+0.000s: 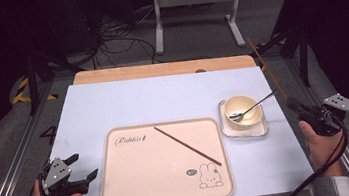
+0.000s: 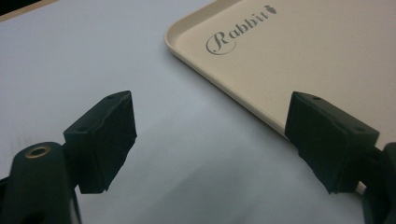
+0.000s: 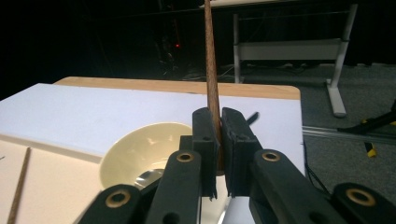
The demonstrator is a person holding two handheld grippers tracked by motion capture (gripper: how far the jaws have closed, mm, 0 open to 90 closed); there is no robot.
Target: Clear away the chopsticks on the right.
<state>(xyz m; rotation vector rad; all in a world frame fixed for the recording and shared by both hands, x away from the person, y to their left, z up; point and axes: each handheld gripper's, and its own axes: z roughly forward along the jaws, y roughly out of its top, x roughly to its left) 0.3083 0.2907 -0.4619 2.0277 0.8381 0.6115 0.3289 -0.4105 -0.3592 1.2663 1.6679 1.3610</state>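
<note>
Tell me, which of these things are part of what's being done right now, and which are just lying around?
In use:
- right gripper, shut on a chopstick
- second chopstick lying on the tray

Lying about, by the look of it:
- bowl with a spoon in it
- left gripper, open, holding nothing
- table

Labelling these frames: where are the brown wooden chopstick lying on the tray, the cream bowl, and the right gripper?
Brown wooden chopstick (image 1: pixel 187 145), high view, mid-shaft.
Cream bowl (image 1: pixel 252 114), high view, outer wall.
Right gripper (image 3: pixel 219 140), right gripper view, between fingertips.
</note>
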